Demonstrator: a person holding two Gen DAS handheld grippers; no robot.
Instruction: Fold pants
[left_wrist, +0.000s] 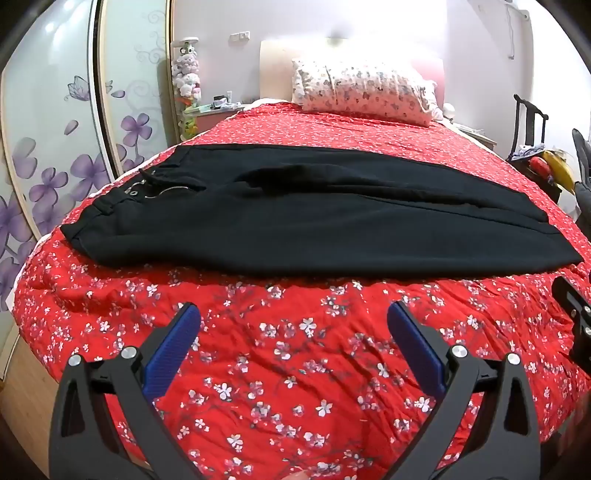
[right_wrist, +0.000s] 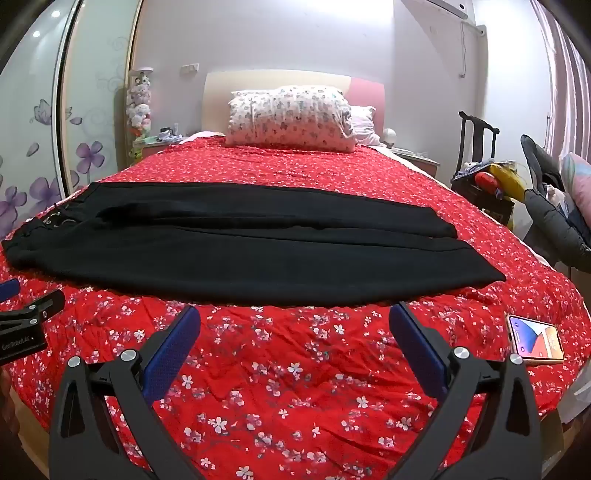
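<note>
From the left wrist view, the left gripper (left_wrist: 293, 314) is seen spread wide and empty above the red floral bedspread (left_wrist: 280, 354), while the black pants (left_wrist: 314, 218) are laid flat across the bed beyond it, waistband to the left and legs to the right, apparently already doubled leg over leg. From the right wrist view, the right gripper (right_wrist: 294, 317) is likewise held wide apart with nothing between its blue pads (right_wrist: 170, 350), the near edge of the pants being just beyond the fingertips and a smartphone (right_wrist: 535, 339) lying on the bedspread to the right. A poor fold could be caused if only the top layer is pinched or bedspread is caught with it, and the smartphone could be swept along should the hem be dragged.
</note>
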